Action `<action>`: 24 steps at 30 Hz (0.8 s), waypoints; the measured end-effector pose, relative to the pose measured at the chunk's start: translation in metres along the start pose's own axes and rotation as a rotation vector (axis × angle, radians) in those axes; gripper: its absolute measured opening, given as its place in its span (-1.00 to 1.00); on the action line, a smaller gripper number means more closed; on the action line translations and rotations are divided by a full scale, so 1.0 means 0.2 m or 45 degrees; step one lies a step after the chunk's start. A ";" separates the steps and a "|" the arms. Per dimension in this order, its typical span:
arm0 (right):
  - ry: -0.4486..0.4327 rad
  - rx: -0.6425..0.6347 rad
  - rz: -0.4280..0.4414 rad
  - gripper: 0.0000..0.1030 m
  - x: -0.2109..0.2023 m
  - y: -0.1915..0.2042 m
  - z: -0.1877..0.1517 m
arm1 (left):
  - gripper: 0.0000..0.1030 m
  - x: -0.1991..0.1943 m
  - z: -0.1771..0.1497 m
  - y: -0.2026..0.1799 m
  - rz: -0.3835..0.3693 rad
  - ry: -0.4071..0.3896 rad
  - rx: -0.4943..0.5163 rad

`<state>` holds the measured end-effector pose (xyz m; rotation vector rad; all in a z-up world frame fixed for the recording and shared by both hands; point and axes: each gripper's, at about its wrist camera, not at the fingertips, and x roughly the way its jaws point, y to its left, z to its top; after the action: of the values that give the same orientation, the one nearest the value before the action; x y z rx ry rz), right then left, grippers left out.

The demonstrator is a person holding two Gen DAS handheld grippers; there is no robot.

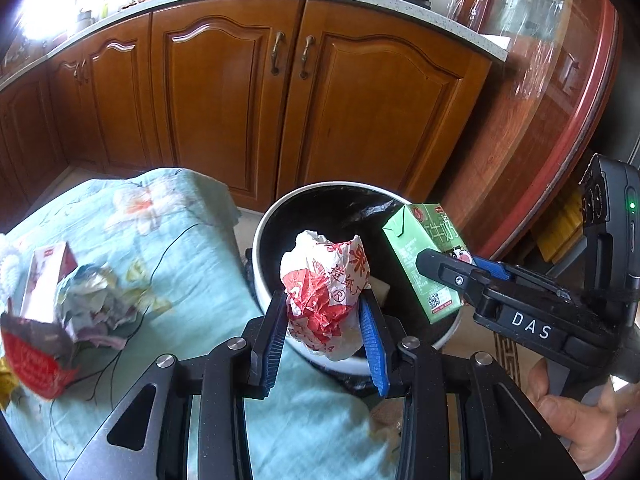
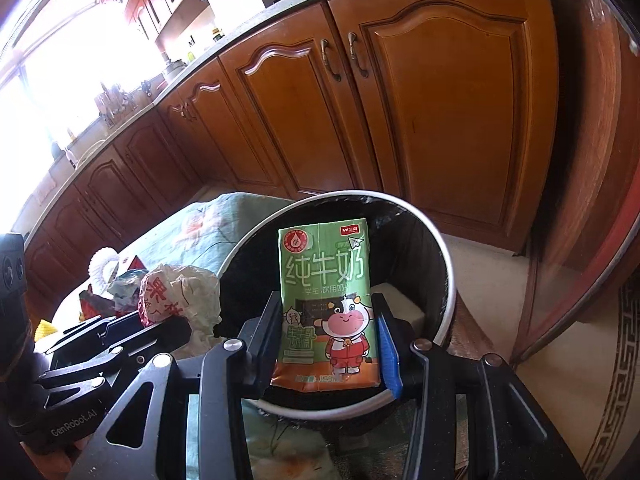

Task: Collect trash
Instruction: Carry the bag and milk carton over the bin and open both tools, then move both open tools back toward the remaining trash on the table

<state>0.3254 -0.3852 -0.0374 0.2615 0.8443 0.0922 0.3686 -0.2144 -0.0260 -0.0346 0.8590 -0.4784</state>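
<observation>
My left gripper (image 1: 325,300) is shut on a crumpled white-and-red paper wrapper (image 1: 326,292) and holds it over the near rim of a white trash bin (image 1: 267,224) lined with a black bag. My right gripper (image 2: 327,304) is shut on a green milk carton (image 2: 326,300) with a cartoon cow, upright above the bin's opening (image 2: 444,264). In the left wrist view the right gripper (image 1: 448,270) and the carton (image 1: 424,256) show at the right of the bin. In the right wrist view the wrapper (image 2: 180,296) shows at the left.
A table with a light-blue floral cloth (image 1: 180,240) lies left of the bin. On it are crumpled paper (image 1: 94,300), a small white-and-red carton (image 1: 46,276) and a red snack wrapper (image 1: 36,356). Wooden kitchen cabinets (image 1: 280,100) stand behind. A round glass-topped table (image 1: 560,100) is at the right.
</observation>
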 end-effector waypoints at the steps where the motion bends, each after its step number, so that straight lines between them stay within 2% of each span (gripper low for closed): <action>1: 0.001 0.003 -0.003 -0.17 0.01 -0.01 0.01 | -0.32 0.02 0.02 -0.01 0.001 0.005 0.005; 9: 0.019 0.028 -0.013 -0.17 0.06 -0.09 0.06 | -0.30 0.20 0.10 -0.05 0.030 0.057 0.035; 12: 0.030 0.030 -0.015 -0.17 0.08 -0.10 0.07 | -0.24 0.25 0.11 -0.05 0.028 0.083 0.030; 18: 0.050 0.064 0.023 -0.10 0.10 -0.12 0.07 | 0.05 0.28 0.12 -0.05 0.033 0.100 0.005; 20: 0.045 0.070 0.026 -0.05 0.08 -0.13 0.06 | 0.23 0.28 0.12 -0.05 0.035 0.094 -0.002; 22: 0.028 0.079 0.031 0.08 0.06 -0.13 0.06 | 0.28 0.26 0.11 -0.04 0.040 0.090 -0.008; 24: 0.014 0.089 0.038 0.11 0.05 -0.13 0.06 | 0.32 0.25 0.10 -0.04 0.042 0.089 -0.017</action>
<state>0.3399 -0.4107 -0.0437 0.3394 0.8558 0.0919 0.4079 -0.2450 -0.0466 -0.0160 0.9304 -0.4449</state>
